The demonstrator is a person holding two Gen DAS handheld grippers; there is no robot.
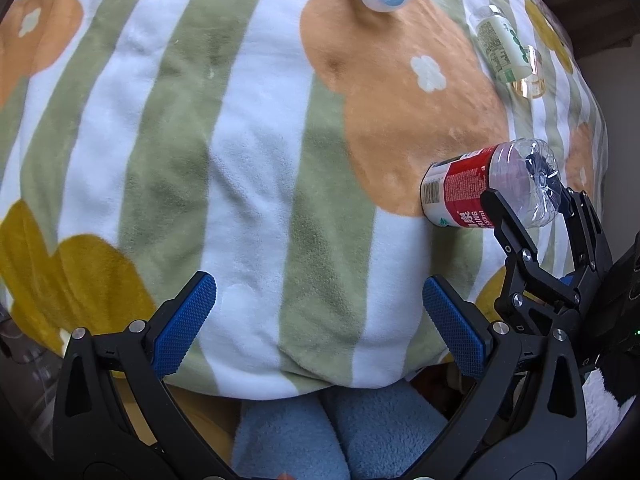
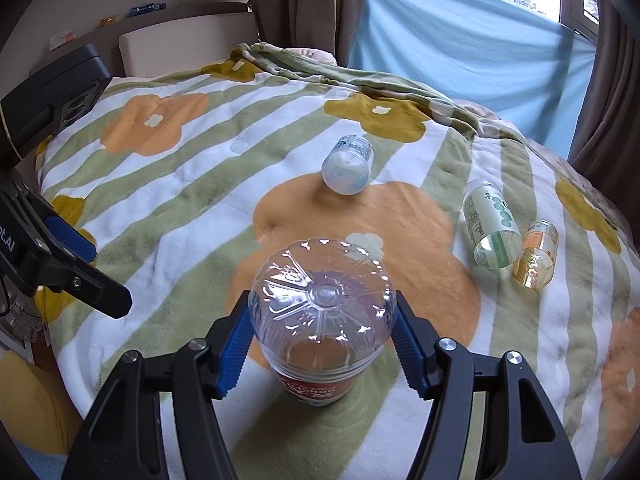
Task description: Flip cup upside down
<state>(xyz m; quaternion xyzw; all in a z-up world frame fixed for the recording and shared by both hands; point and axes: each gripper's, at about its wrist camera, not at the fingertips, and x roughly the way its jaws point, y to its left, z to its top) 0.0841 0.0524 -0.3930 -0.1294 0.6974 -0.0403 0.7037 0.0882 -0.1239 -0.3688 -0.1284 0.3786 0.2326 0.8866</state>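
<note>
The cup [image 2: 320, 312] is a cut-off clear plastic bottle with a red label. It stands mouth-down on the striped flower blanket [image 2: 192, 184], with its ribbed base facing up. My right gripper [image 2: 322, 314] is shut on it, one blue pad [image 2: 236, 344] pressed against each side near the base. In the left wrist view the same cup [image 1: 472, 188] is at the right, its rim end meeting the blanket and the right gripper [image 1: 532, 196] clamped around it. My left gripper [image 1: 320, 320] hovers open over the blanket's near edge, holding nothing, well left of the cup.
Three more cut-bottle cups lie on their sides further back: a blue-labelled one [image 2: 348, 168], a green-labelled one [image 2: 490, 224] and a small orange-tinted one [image 2: 536, 256]. Curtains and a blue sheet [image 2: 460, 40] hang behind the bed. The blanket's edge [image 1: 280, 388] drops off near the left gripper.
</note>
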